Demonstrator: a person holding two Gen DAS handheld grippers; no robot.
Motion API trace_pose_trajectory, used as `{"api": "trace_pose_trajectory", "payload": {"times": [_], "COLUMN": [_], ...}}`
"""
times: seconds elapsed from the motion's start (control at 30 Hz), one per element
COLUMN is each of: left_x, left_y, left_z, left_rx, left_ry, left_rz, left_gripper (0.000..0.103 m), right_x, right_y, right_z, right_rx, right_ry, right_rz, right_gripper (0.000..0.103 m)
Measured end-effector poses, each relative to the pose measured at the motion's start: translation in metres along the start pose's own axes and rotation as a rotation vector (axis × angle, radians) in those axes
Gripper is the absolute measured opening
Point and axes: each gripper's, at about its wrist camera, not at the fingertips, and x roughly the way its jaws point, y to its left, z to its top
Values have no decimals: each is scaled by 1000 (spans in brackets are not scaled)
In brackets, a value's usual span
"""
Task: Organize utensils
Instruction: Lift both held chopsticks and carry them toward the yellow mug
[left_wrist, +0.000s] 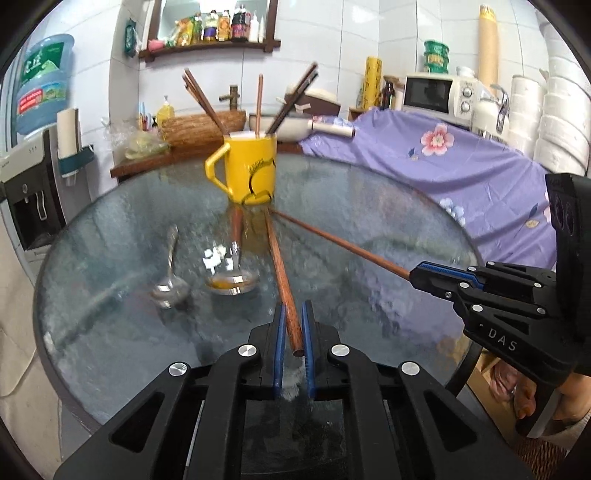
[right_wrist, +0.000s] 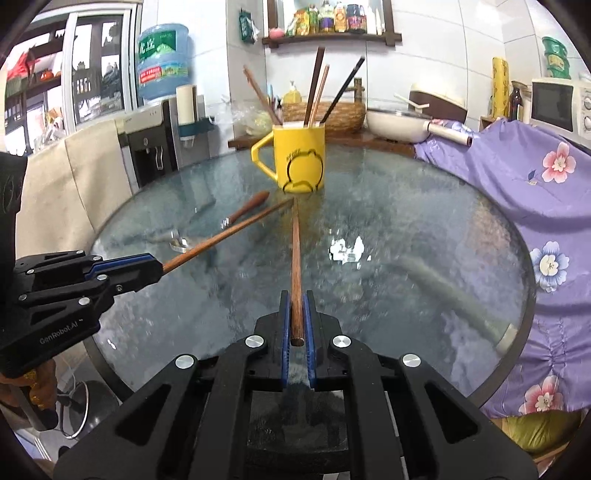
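Chopsticks of reddish-brown wood are the business here: in the left wrist view, one chopstick (left_wrist: 282, 273) runs from the foot of the yellow mug (left_wrist: 251, 168) back into the left gripper (left_wrist: 293, 325), whose blue pads are clamped on its blunt end. The right gripper (left_wrist: 417, 275), marked "DAS", reaches in from the right, closed on a second chopstick (left_wrist: 340, 242) angled toward the mug. More chopsticks stand in the mug, and two metal spoons (left_wrist: 170, 280) lie on the glass table (left_wrist: 369, 206). In the right wrist view, the second chopstick (right_wrist: 295, 266) sits pinched in the right gripper (right_wrist: 296, 317), while the left gripper (right_wrist: 157, 266), marked "GenRobot.AI", holds the first chopstick (right_wrist: 225, 234) from the left.
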Motion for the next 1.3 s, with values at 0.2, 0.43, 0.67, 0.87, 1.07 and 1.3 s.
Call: {"api": "trace_pose_trajectory", "payload": {"times": [0.2, 0.43, 0.67, 0.87, 1.07, 1.3], "left_x": [-18, -15, 0, 10, 15, 16], "left_y": [5, 8, -2, -11, -16, -19], "left_z": [22, 24, 4, -12, -26, -32], "left_rx": [-3, -27, -6, 21, 39, 59], "left_ry": [-82, -60, 21, 58, 93, 81], "left_rz": [1, -27, -45, -34, -22, 16], "left_gripper": [3, 3, 31, 41, 41, 26], "right_x": [-17, -16, -11, -10, -8, -5], "right_y": [-3, -2, -3, -2, -3, -3], "right_z": [23, 28, 23, 21, 17, 13], "right_rx": [0, -5, 8, 6, 13, 20], "right_ry": [-70, -76, -56, -52, -42, -30], "right_rz": [2, -1, 3, 3, 4, 7], "right_gripper": [8, 8, 8, 8, 8, 8]}}
